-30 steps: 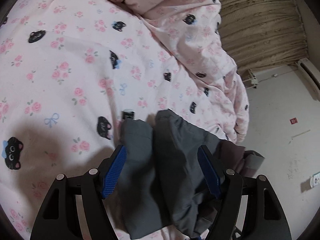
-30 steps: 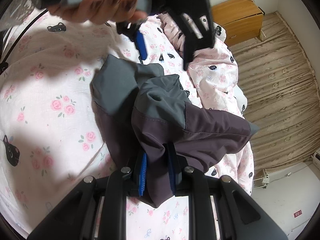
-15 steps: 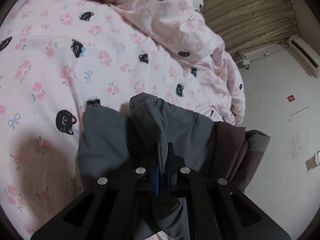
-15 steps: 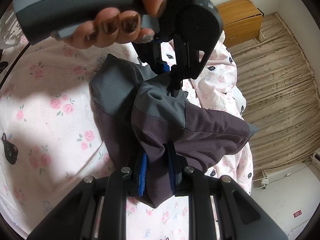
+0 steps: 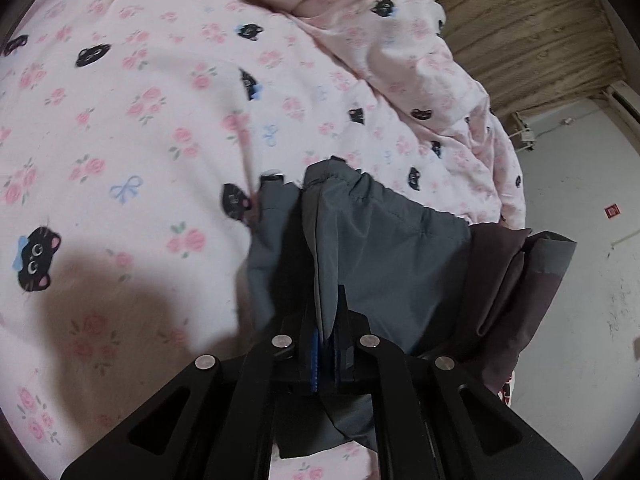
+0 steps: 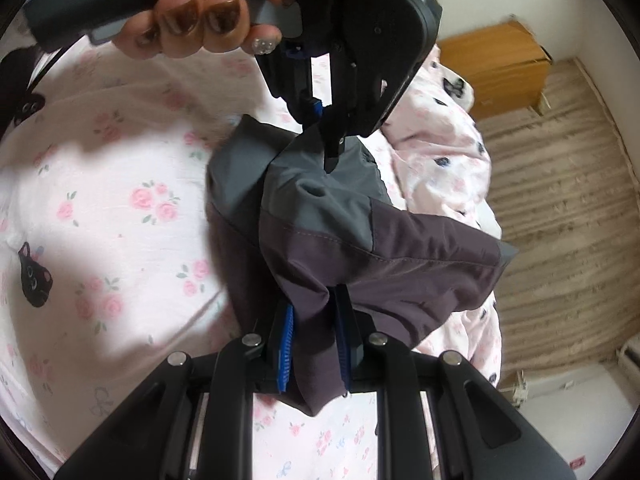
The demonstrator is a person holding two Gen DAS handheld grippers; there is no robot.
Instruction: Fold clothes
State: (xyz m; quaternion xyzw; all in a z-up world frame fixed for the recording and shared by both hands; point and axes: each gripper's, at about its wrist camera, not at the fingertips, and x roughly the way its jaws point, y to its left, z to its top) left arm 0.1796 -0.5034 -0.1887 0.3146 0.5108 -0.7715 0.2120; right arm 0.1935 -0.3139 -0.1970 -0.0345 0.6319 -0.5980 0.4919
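Observation:
A grey and dark purple garment [image 5: 392, 248] lies bunched on the bed. In the left wrist view my left gripper [image 5: 326, 312] is shut on an upright fold of its grey fabric. The right wrist view shows the same garment [image 6: 400, 248] stretched between both grippers. There my right gripper [image 6: 316, 320] is shut on a fold of the purple part near the front. My left gripper [image 6: 326, 148] pinches the grey part from above at the far end. A person's hand [image 6: 192, 28] holds the left gripper's handle.
The pink bed sheet [image 5: 140, 120] printed with roses and black cats spreads to the left. A rumpled duvet [image 5: 400, 40] of the same print is piled at the back right. Beyond the bed are a wooden nightstand [image 6: 500, 68], a woven mat [image 6: 560, 200] and pale floor [image 5: 580, 240].
My left gripper went from open around the grey fabric to shut on a fold of it, and has pulled that fold up. The right gripper kept its grip and place.

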